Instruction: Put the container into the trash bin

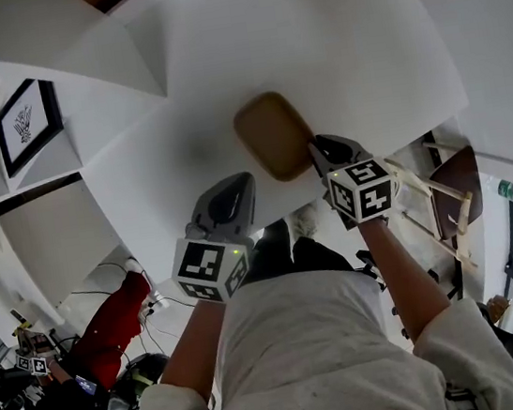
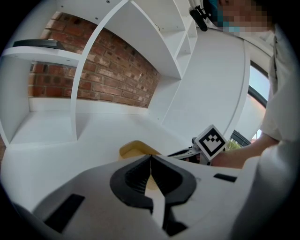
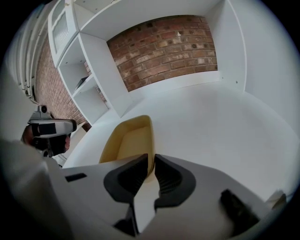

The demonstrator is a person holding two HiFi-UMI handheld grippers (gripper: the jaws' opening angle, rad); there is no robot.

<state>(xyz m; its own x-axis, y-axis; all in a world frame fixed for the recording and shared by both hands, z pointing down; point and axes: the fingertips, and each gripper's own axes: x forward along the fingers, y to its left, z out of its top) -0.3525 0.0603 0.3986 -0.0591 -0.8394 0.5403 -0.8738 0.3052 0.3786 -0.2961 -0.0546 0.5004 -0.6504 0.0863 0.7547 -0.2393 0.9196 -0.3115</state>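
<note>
A tan, shallow container lies on the white table. It also shows as a pale yellow tray in the right gripper view, and its rim peeks over the left jaws. My right gripper is at its near right corner, jaws closed on the thin side wall, one pad inside and one outside. My left gripper hovers just left of the container, near the table's front edge. Its jaws are shut with nothing between them. No trash bin is in view.
White shelving with a brick back wall stands behind the table. A framed picture sits on a shelf at left. A wooden chair is at the right, and cables and gear lie on the floor at lower left.
</note>
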